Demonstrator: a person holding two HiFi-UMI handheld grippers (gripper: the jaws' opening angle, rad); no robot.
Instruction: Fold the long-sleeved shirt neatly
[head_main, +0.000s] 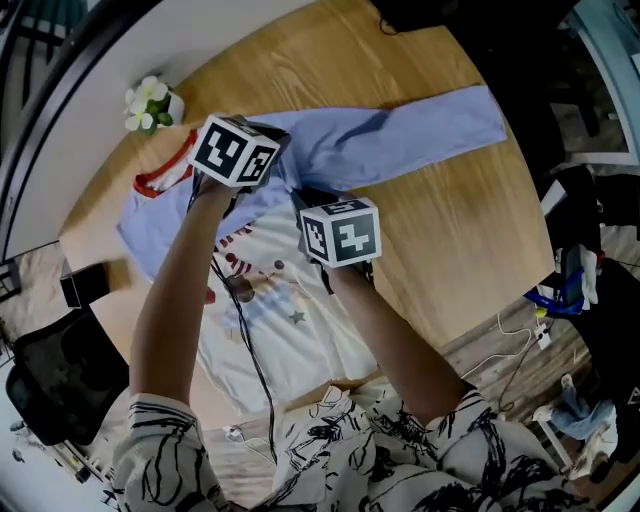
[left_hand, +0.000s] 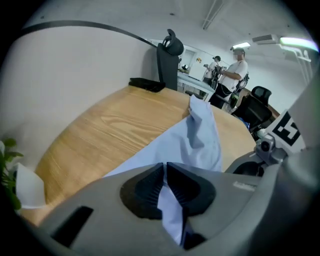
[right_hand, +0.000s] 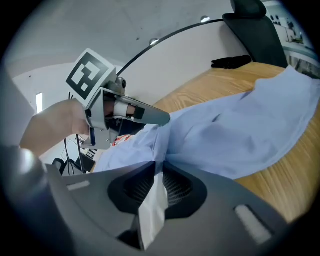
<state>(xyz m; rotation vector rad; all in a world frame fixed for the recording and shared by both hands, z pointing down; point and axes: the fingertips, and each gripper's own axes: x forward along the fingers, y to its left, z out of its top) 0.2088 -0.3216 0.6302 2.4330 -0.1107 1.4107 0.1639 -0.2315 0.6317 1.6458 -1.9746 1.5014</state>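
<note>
The person's arms (head_main: 175, 300) reach out over the table (head_main: 450, 230) from its near edge. The shirt (head_main: 300, 330) lies spread on the table, its white printed body toward that near edge and partly under the arms.

Over the middle of the table, both grippers sit close together, tipped downward at the shirt. The right gripper (right_hand: 159, 167) is clenched on a fold of the shirt, and pale cloth hangs down between its jaws. Just beside it, toward the table's left side, the left gripper (left_hand: 165, 167) is also clamped on blue shirt cloth, with a strip pinched between its pads.

From there one blue sleeve (head_main: 400, 135) runs out flat toward the table's far right. The red collar (head_main: 165, 175) lies toward the table's left side.

A small plant (head_main: 150, 105) stands at the table's far left edge. A black thing (left_hand: 147, 85) lies at the table's far end, with a chair (left_hand: 169, 60) behind it.
</note>
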